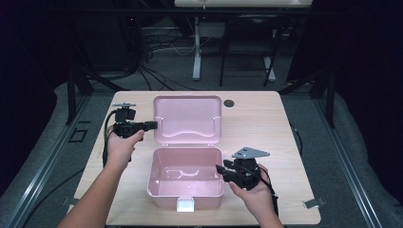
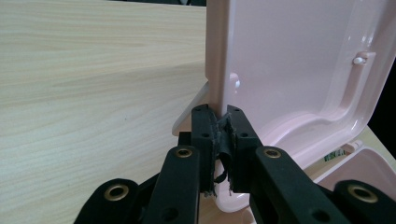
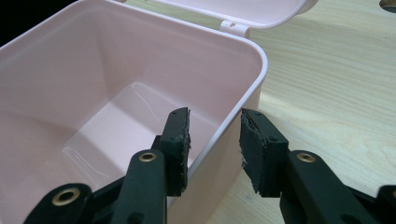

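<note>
On the wooden table (image 1: 266, 123), the left hand-held gripper (image 1: 151, 125) clamps the pink lid's (image 1: 187, 118) edge.

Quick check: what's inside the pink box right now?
The pink box looks empty: bare floor in the high view. The right gripper straddles its right wall, one jaw inside, hiding a bit of that inner wall.
</note>
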Motion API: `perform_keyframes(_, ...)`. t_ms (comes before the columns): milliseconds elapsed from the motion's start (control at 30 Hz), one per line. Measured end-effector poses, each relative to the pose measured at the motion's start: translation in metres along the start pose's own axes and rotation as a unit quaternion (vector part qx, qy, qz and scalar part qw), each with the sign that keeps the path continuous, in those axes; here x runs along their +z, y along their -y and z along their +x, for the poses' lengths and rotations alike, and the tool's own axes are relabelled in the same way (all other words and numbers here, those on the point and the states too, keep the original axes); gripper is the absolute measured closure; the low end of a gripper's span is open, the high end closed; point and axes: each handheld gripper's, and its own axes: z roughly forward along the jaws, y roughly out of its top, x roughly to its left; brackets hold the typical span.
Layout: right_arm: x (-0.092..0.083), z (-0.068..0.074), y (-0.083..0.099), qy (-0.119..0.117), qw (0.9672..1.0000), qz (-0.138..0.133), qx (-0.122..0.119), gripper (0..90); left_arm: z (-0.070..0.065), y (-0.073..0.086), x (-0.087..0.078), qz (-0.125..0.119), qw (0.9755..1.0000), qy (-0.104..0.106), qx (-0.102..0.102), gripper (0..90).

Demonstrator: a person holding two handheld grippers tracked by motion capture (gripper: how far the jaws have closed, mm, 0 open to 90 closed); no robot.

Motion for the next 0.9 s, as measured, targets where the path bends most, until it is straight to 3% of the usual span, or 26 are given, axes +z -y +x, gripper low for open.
perform_keyframes(300, 0.000, 0.000, 0.000, -0.001, 1.0000, 0.001, 0.001, 63.2, 0.009, -0.002, 0.005, 0.015, 0.9994, 0.017, -0.025, 83.6)
perform_keyframes(600, 0.000, -0.001, 0.000, -0.002, 1.0000, 0.001, 0.002, 63.1, 0.014, -0.004, 0.009, 0.024, 0.9986, 0.027, -0.038, 83.2)
perform_keyframes(900, 0.001, -0.001, 0.000, -0.003, 1.0000, 0.000, 0.002, 63.6, 0.018, -0.002, 0.013, 0.036, 0.9981, 0.020, -0.046, 84.0)
